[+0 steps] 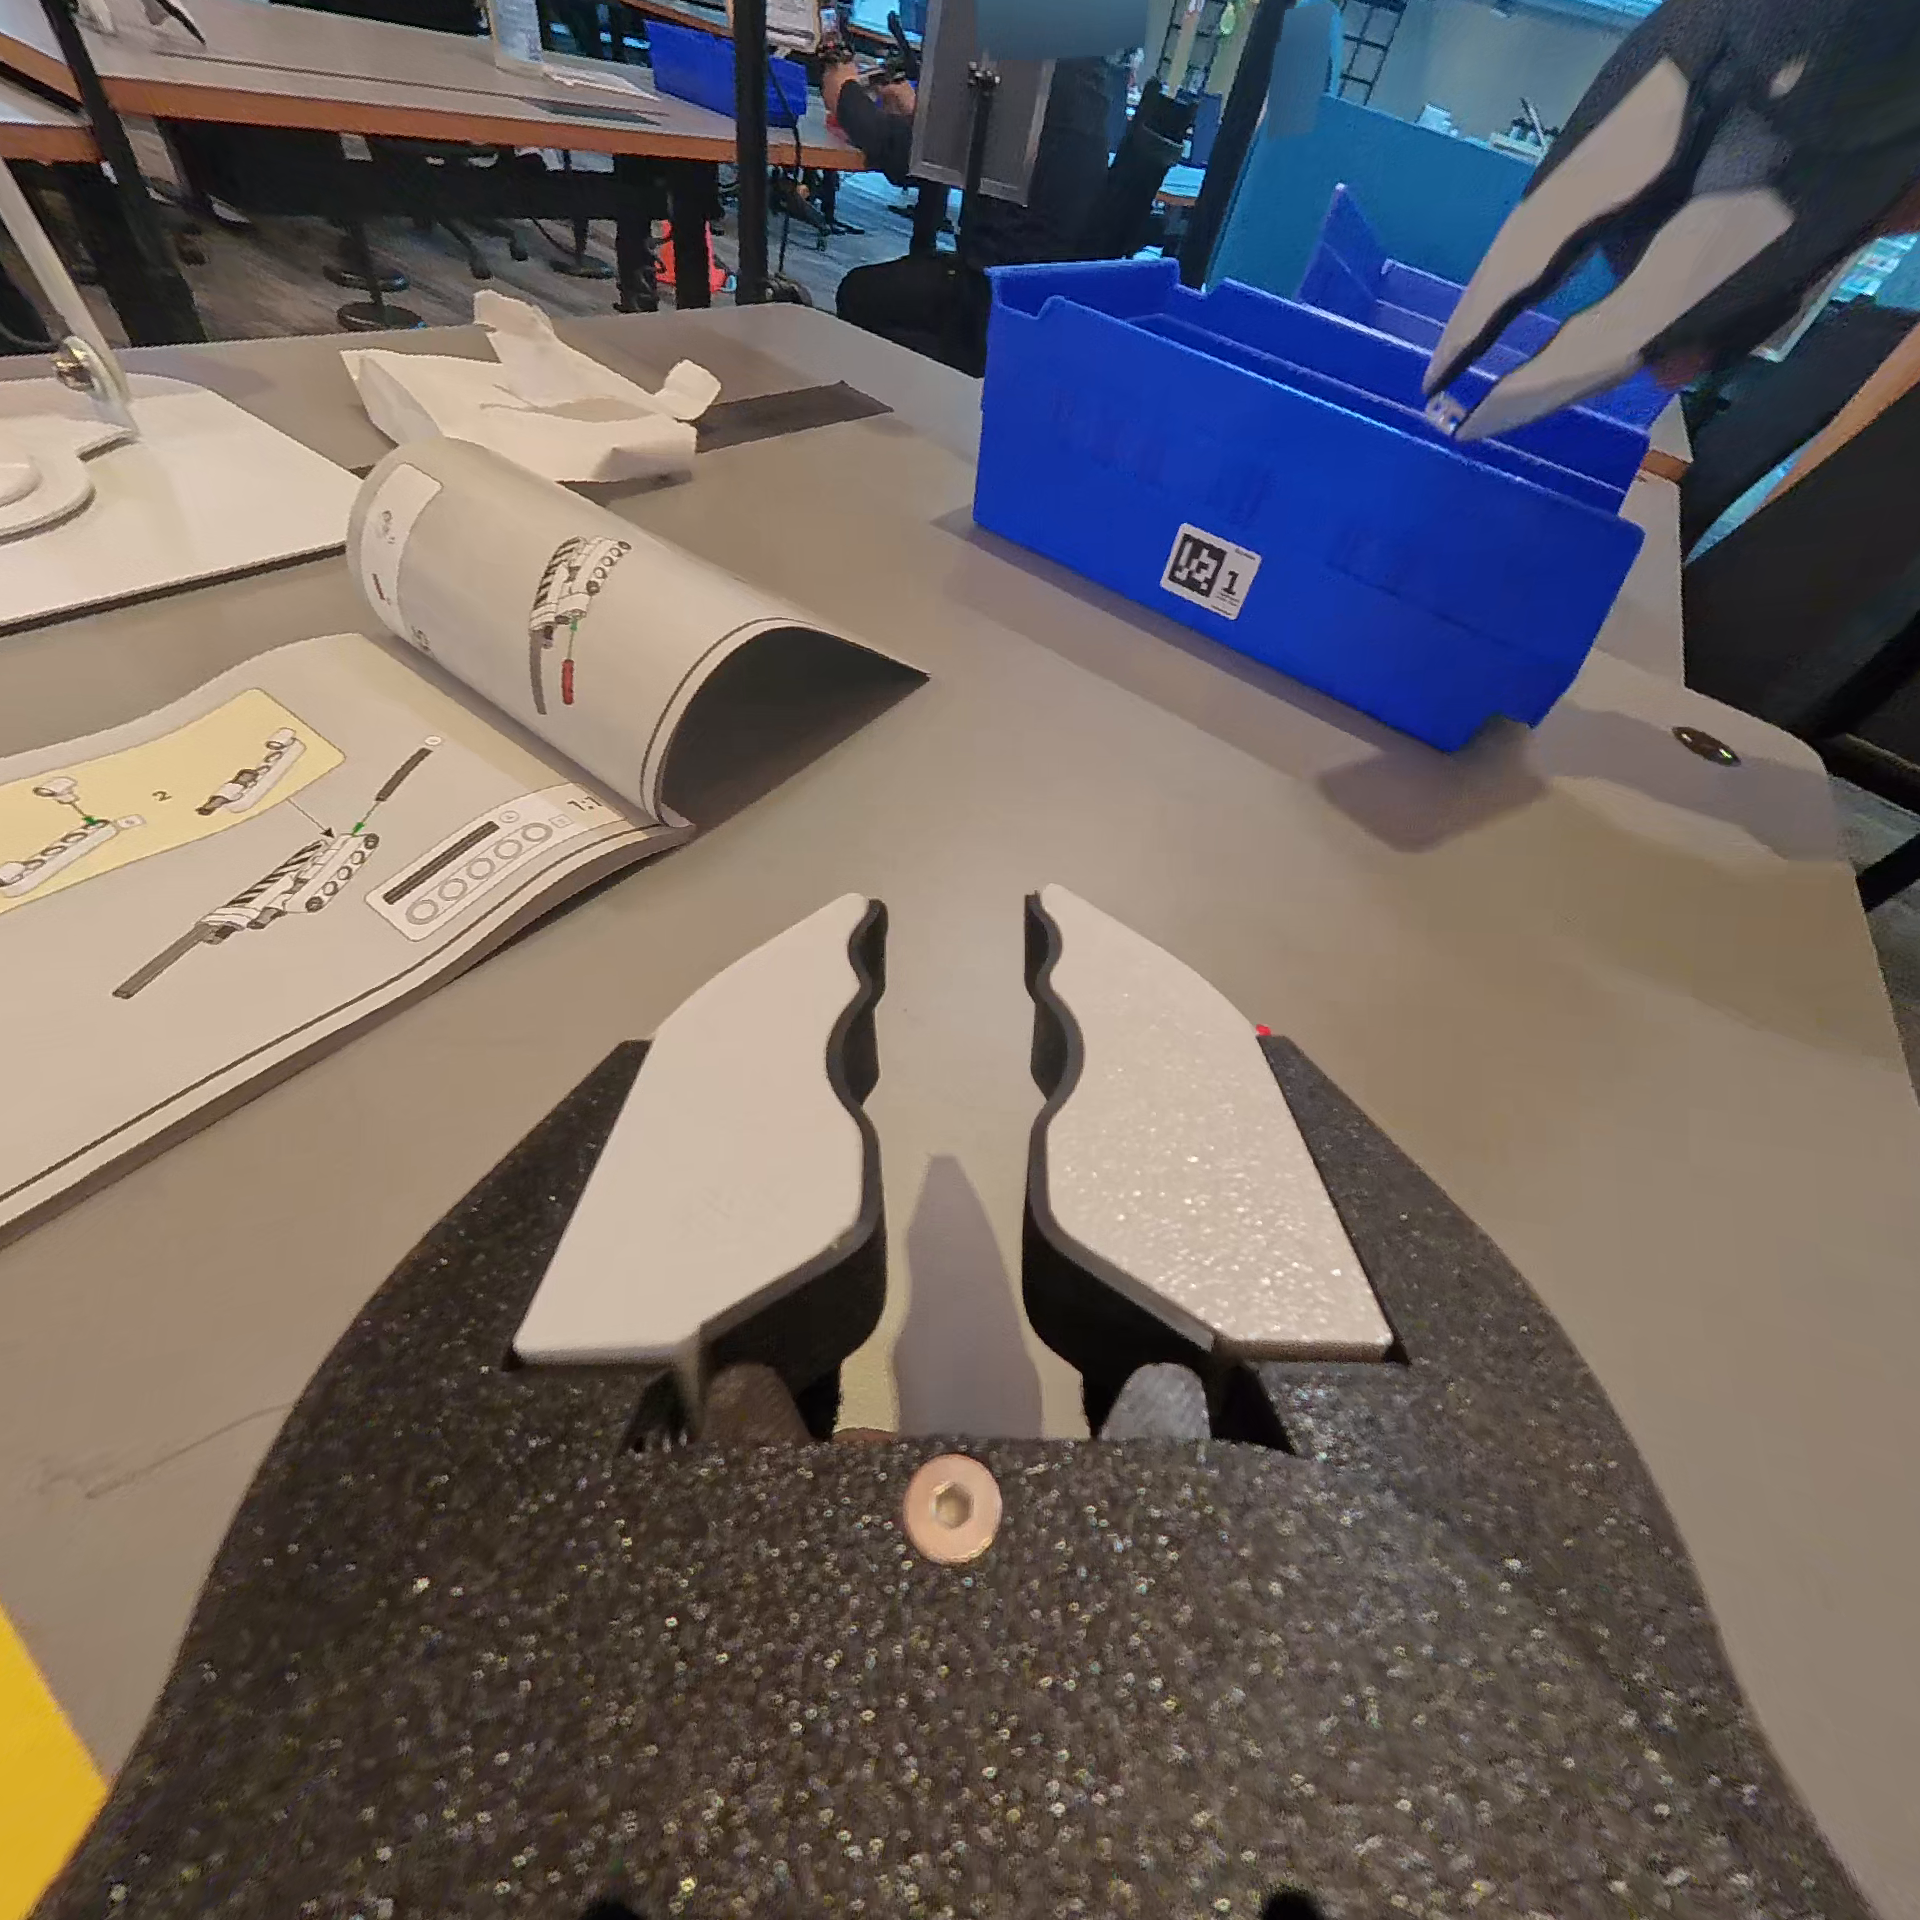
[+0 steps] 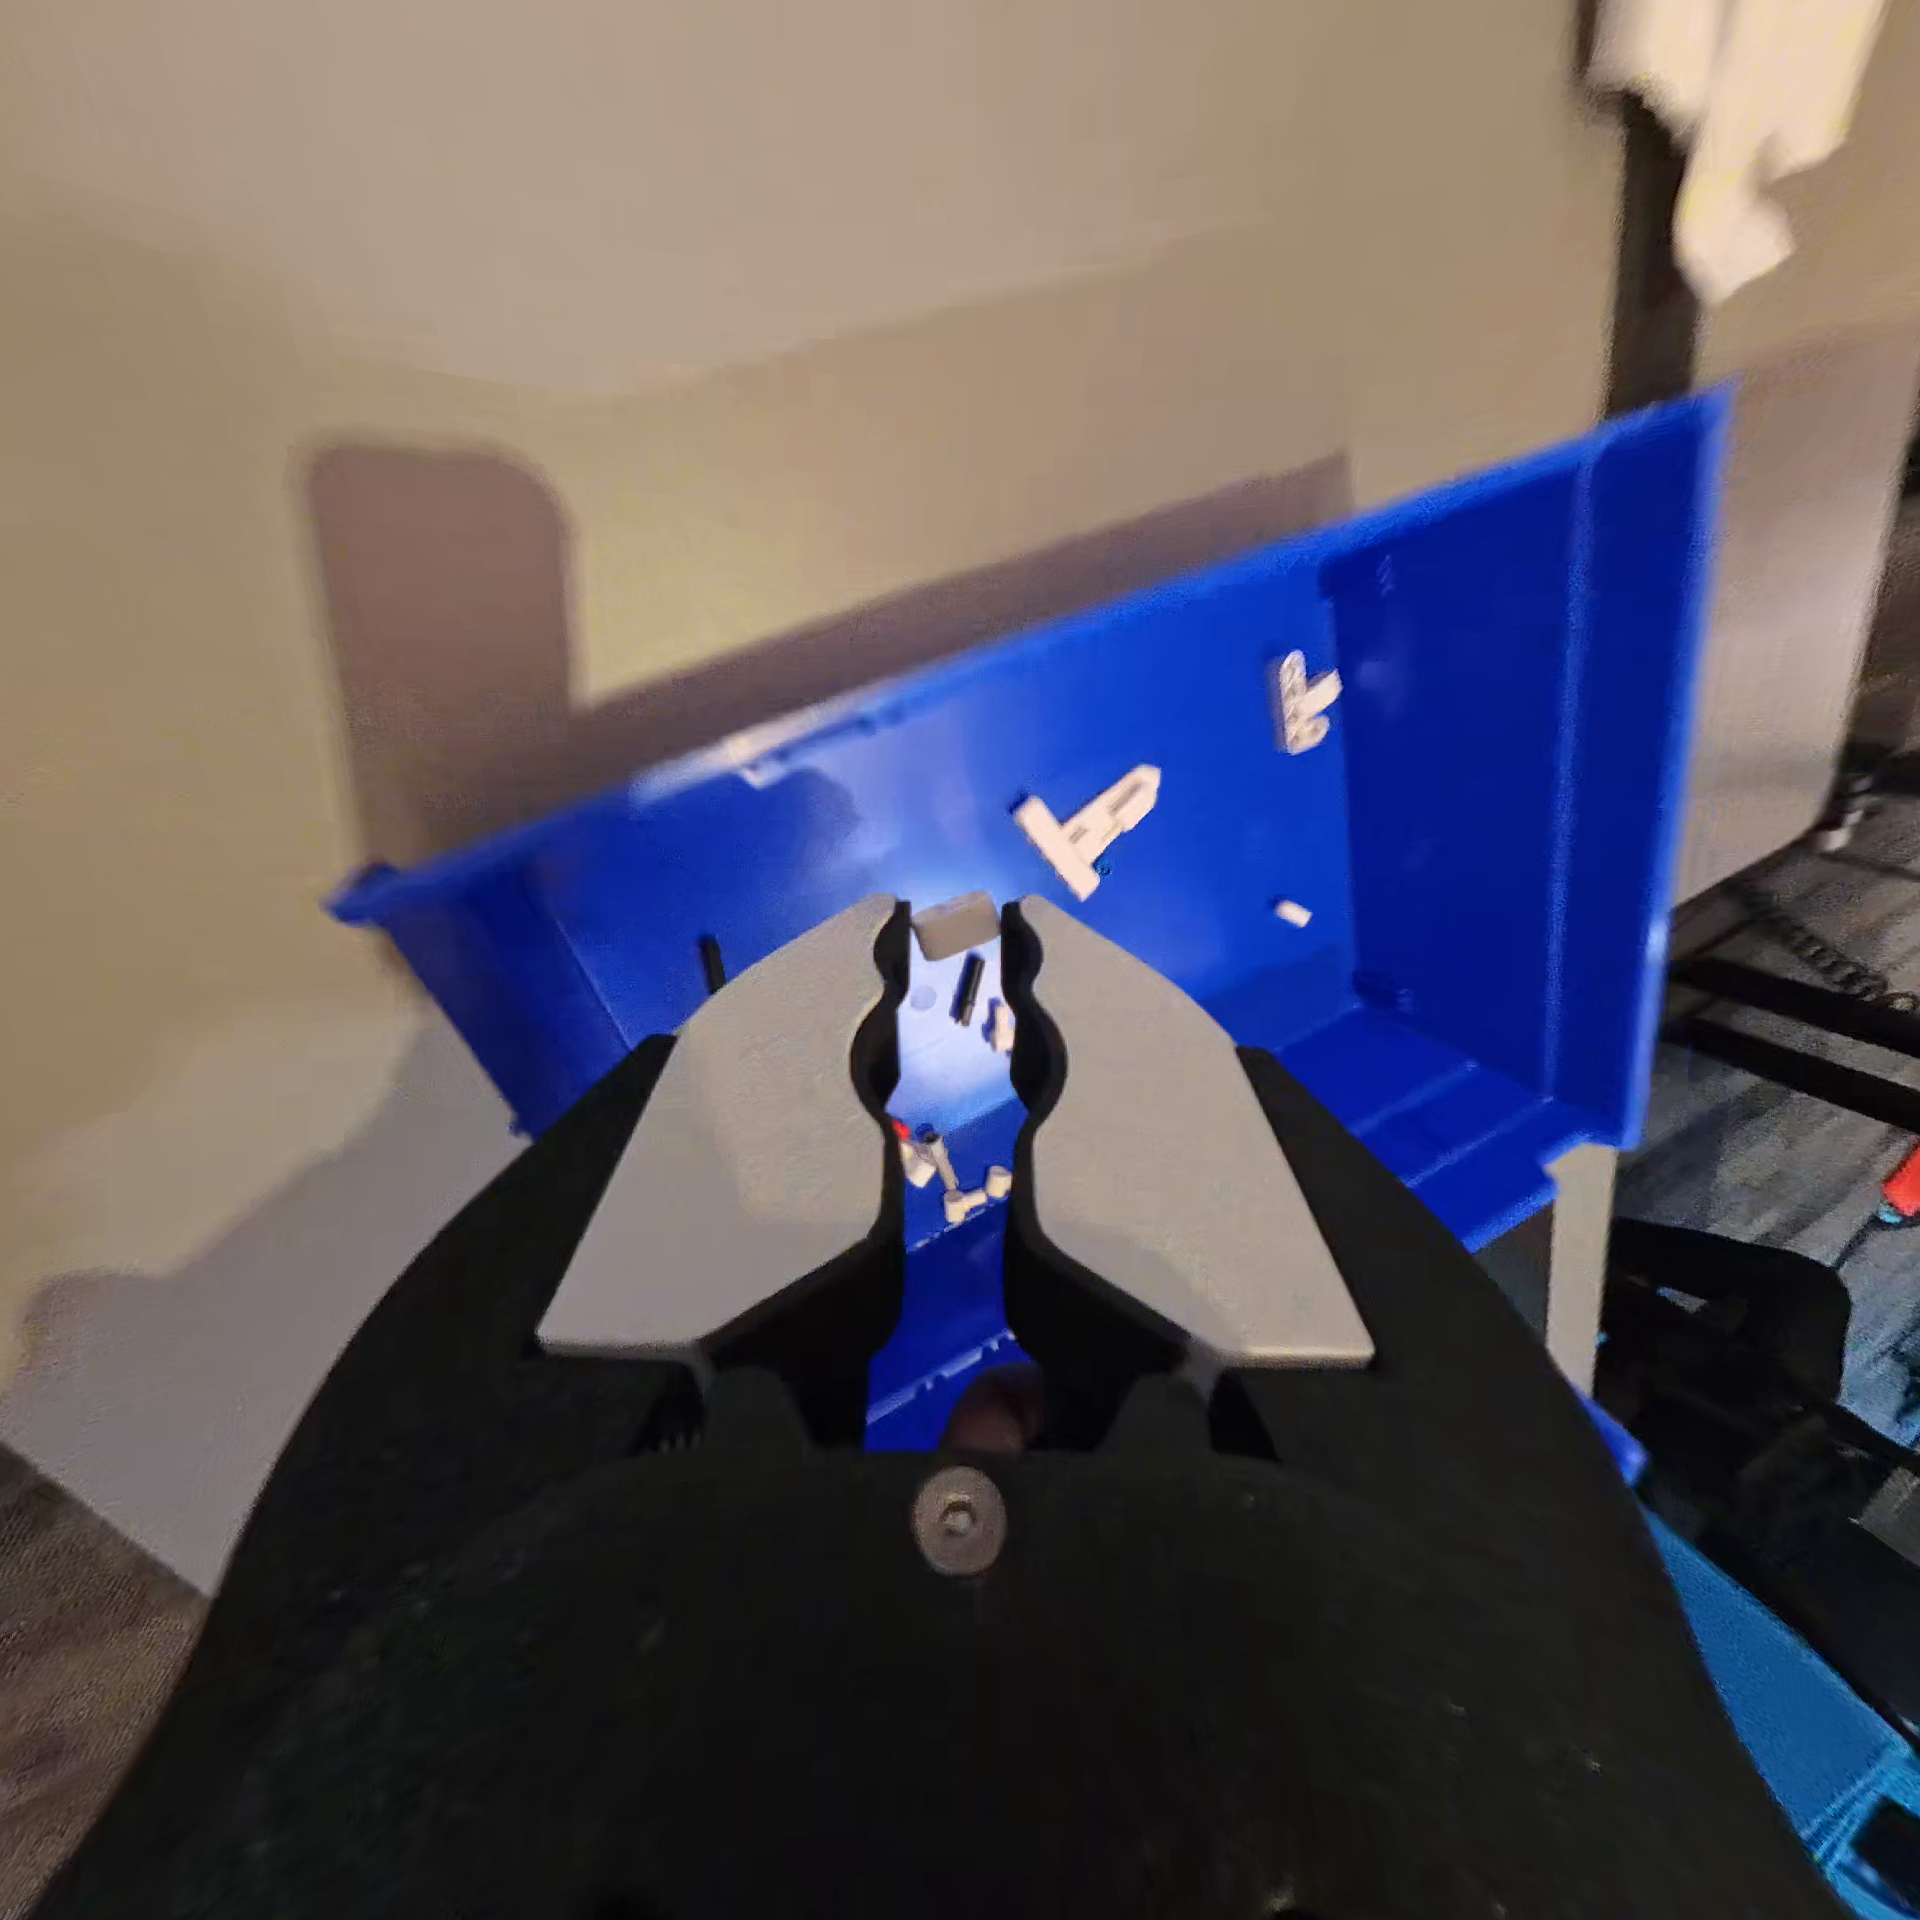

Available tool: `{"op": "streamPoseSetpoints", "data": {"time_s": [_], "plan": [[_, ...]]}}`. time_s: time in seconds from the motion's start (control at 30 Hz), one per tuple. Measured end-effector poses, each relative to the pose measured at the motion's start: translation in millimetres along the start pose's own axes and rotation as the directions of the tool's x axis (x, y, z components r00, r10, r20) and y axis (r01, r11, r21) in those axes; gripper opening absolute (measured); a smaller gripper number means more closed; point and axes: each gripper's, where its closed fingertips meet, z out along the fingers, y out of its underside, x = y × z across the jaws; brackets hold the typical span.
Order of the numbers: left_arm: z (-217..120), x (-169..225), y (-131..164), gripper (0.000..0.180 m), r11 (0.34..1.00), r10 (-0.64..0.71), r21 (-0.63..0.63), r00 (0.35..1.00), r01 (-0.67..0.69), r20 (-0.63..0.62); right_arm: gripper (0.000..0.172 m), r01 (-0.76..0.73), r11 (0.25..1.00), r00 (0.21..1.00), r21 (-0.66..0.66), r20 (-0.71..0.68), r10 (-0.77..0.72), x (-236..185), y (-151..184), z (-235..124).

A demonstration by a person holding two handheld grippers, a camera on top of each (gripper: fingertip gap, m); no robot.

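The right claw (image 2: 956,914) is closed on a small white block (image 2: 954,925), pinched only at the very tips of its fingers. It hangs over the open blue bin (image 2: 1455,727), in the centre of the right wrist view. On the bin floor beneath lie two white T-shaped pieces (image 2: 1091,826), a black pin (image 2: 968,987) and a few smaller bits (too blurred to identify). In the left wrist view the same claw shows at the upper right of the frame, its tips just above the bin's rim.

The left claw (image 1: 956,914) stands open with nothing between its fingers, low over bare grey tabletop (image 1: 1247,935) in the middle of its frame. An open booklet (image 1: 312,831) lies to the left with one page curled up, and crumpled white paper (image 1: 520,395) sits beyond it at the upper left.

The weak point, as I judge it, is the grip. With so little finger on the block, a jolt or a knock against the bin wall could twist it free. It would then drop among the loose pieces, or bounce onto the tabletop. The bin also sits near the tabletop's far right edge, so a push from the claw could shift it toward that edge.
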Motion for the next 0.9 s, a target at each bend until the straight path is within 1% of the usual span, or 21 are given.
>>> {"op": "streamPoseSetpoints", "data": {"time_s": [0.07, 0.13, 0.27, 0.4, 0.5, 0.6, 0.67, 0.77, 0.8, 0.9], "plan": [[-2, 4, 1, 0.025, 1.000, 0.008, -0.001, 1.000, -0.008, -0.012, 0.016, 0.000, 0.998, 1.000, 0.057, -0.009, 0.000, -8, -33, -16], [-5, 8, 3, 0.025, 1.000, 0.002, -0.009, 1.000, -0.002, -0.028, 0.016, 0.011, 0.993, 1.000, 0.119, 0.003, -0.011, -24, -72, -21], [-15, 12, 8, 0.026, 1.000, -0.011, -0.022, 0.998, 0.009, -0.057, 0.016, 0.093, 0.962, 0.995, 0.257, 0.010, -0.099, -73, -153, -6], [-27, 19, 14, 0.026, 0.999, -0.029, -0.048, 0.992, 0.024, -0.120, 0.016, 0.140, 0.885, 0.987, 0.444, 0.010, -0.161, -130, -226, 22], [-34, 23, 20, 0.026, 0.996, -0.048, -0.084, 0.985, 0.035, -0.163, 0.016, 0.141, 0.796, 0.989, 0.588, -0.054, -0.136, -152, -267, 35], [-39, 28, 21, 0.025, 0.994, -0.078, -0.096, 0.976, 0.059, -0.205, 0.016, 0.082, 0.707, 0.996, 0.702, -0.080, -0.036, -157, -292, 35], [-41, 32, 23, 0.025, 0.989, -0.116, -0.115, 0.964, 0.091, -0.238, 0.017, 0.051, 0.645, 0.995, 0.763, -0.096, 0.034, -153, -299, 31], [-42, 37, 20, 0.024, 0.978, -0.198, -0.122, 0.939, 0.170, -0.281, 0.016, 0.018, 0.555, 0.991, 0.832, -0.087, 0.099, -152, -304, 23], [-43, 39, 19, 0.025, 0.973, -0.225, -0.121, 0.927, 0.197, -0.301, 0.016, 0.013, 0.535, 0.990, 0.844, -0.086, 0.112, -152, -304, 22], [-44, 42, 16, 0.023, 0.959, -0.282, -0.123, 0.898, 0.255, -0.337, 0.016, 0.005, 0.512, 0.986, 0.859, -0.090, 0.141, -152, -305, 25]]}}
